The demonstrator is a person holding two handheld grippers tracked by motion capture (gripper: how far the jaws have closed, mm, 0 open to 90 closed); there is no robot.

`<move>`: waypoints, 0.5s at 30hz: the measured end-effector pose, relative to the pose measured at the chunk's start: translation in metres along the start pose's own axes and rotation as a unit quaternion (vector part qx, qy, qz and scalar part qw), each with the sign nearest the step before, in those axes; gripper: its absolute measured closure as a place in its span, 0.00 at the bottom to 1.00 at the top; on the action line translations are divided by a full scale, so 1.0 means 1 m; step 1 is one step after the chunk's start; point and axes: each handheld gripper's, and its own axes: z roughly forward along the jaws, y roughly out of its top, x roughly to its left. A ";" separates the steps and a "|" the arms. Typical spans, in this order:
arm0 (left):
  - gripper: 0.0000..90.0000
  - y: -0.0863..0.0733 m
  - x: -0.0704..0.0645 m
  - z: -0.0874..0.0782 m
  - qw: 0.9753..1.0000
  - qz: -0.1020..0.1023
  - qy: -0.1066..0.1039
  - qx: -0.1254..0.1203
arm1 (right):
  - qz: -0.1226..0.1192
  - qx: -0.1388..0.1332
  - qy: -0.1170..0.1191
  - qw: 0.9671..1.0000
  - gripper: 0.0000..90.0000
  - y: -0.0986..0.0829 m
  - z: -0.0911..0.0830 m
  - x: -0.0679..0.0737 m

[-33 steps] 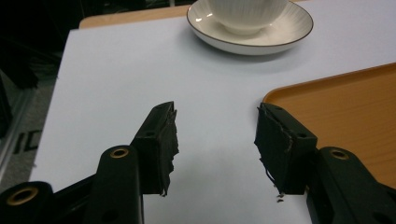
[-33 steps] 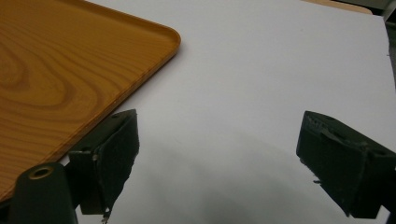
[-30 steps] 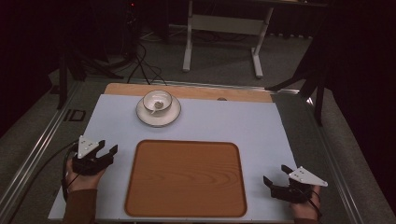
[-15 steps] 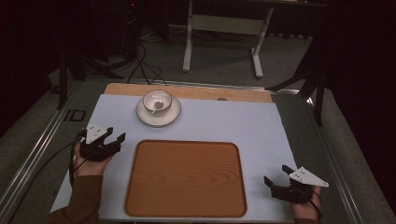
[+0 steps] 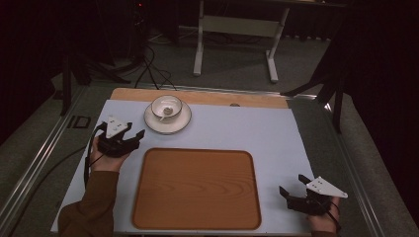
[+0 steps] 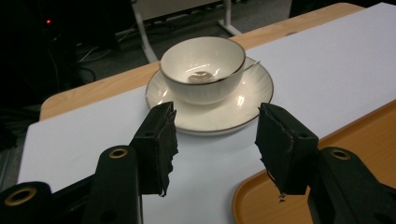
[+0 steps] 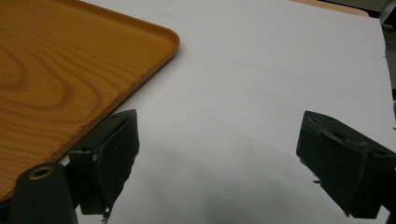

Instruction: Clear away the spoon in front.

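A white bowl (image 5: 166, 107) with a spoon inside sits on a white saucer (image 5: 167, 124) at the back left of the white mat. In the left gripper view the bowl (image 6: 202, 68) and saucer (image 6: 210, 109) lie just beyond my open jaws. My left gripper (image 5: 133, 132) is open, a short way to the left of the saucer, pointing at it. A wooden tray (image 5: 196, 188) lies empty in the middle front. My right gripper (image 5: 292, 185) stands open at the front right, beside the tray's right edge (image 7: 135, 84), with nothing between its jaws.
The white mat (image 5: 247, 131) covers a wooden table whose back edge (image 5: 197, 96) shows. A metal rail (image 5: 34, 163) runs along the left side, with cables on the floor behind. A white stand (image 5: 237, 29) is farther back.
My left gripper has moved forward and right, from beside the tray's left corner toward the saucer. The right gripper has stayed where it was.
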 end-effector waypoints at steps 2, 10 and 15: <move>0.52 0.003 -0.002 0.004 1.000 0.003 -0.005 0.000 | 0.000 0.000 0.000 1.000 0.14 0.000 0.000 0.000; 0.53 0.009 -0.006 0.019 1.000 0.017 -0.013 0.007 | -0.001 0.000 0.000 1.000 0.14 0.000 0.000 0.000; 0.54 0.011 -0.007 0.031 0.999 0.022 -0.019 0.012 | -0.001 0.001 0.000 1.000 0.14 0.000 0.000 0.000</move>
